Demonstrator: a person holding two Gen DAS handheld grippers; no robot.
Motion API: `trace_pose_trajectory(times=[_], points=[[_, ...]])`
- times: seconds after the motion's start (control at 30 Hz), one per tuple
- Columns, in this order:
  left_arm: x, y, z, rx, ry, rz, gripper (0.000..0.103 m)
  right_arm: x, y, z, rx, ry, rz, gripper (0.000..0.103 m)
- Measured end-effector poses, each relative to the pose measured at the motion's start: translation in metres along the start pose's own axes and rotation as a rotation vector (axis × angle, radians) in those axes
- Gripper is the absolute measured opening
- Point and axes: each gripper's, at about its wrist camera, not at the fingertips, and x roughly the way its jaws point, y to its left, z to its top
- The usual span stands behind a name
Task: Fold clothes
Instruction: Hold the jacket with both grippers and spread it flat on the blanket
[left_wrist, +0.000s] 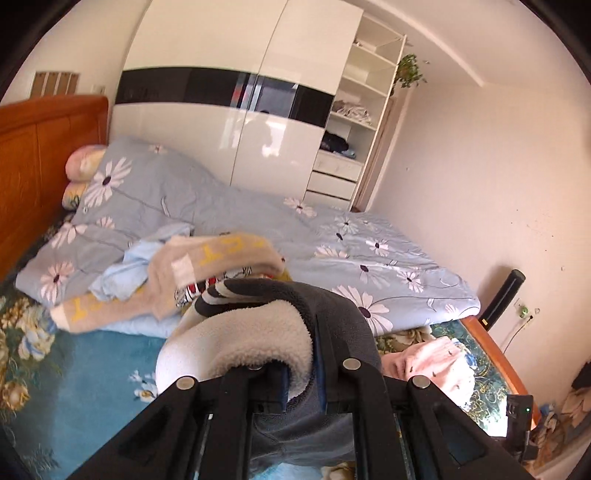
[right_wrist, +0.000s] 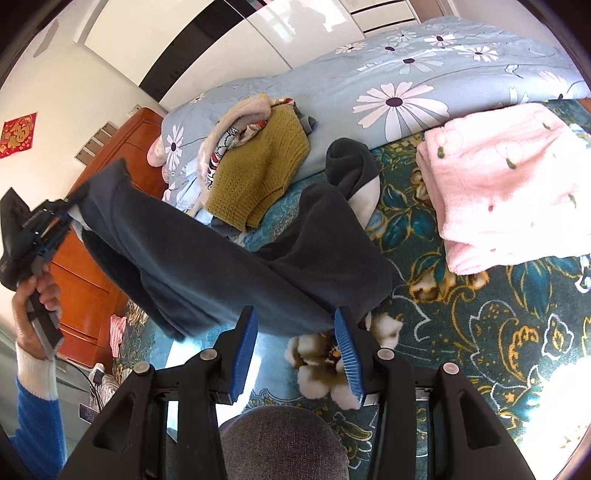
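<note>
My left gripper was clamped on an edge of the dark fleece-lined trousers, the white lining bunched between its fingers, while my right gripper stood spread with nothing between its blue pads, just near of the hanging cloth. The trousers stretched from my raised left hand at the far left across and down onto the flowered bedspread. Beyond them lay a pile of clothes topped by a mustard sweater against the blue daisy quilt, with a folded pink blanket to the right.
</note>
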Motion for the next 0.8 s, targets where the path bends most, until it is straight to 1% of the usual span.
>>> trace_pose_trajectory(times=[0.07,0.2,0.23,0.33,0.4,0.47,0.57,0.73,0.8], points=[[-0.013,0.011,-0.015,0.045,-0.012,0.019,0.013,0.001,0.001,0.000,-0.003,0.001,-0.002,0.045],[0.003,0.065,-0.091,-0.026,0.167,0.122,0.014,0.002,0.003,-0.001,-0.008,0.004,-0.005,0.045],[0.008,0.081,-0.116,-0.069,0.222,0.148,0.014,0.002,0.004,-0.001,-0.009,0.004,-0.005,0.045],[0.023,0.111,-0.189,-0.159,0.342,0.224,0.014,0.004,0.005,-0.002,-0.013,0.009,-0.009,0.045],[0.022,0.122,-0.226,-0.215,0.367,0.265,0.014,0.010,0.004,-0.005,-0.020,0.027,-0.017,0.045],[0.013,0.128,-0.254,-0.275,0.356,0.286,0.014,0.014,0.004,-0.008,-0.023,0.042,-0.027,0.045],[-0.001,0.138,-0.279,-0.350,0.332,0.291,0.014,0.020,0.003,-0.007,-0.026,0.058,-0.037,0.045],[-0.008,0.141,-0.288,-0.370,0.327,0.306,0.014,0.043,0.007,0.001,-0.047,0.110,-0.065,0.045],[-0.010,0.141,-0.287,-0.377,0.327,0.290,0.018,0.058,0.011,0.009,-0.065,0.138,-0.073,0.045]])
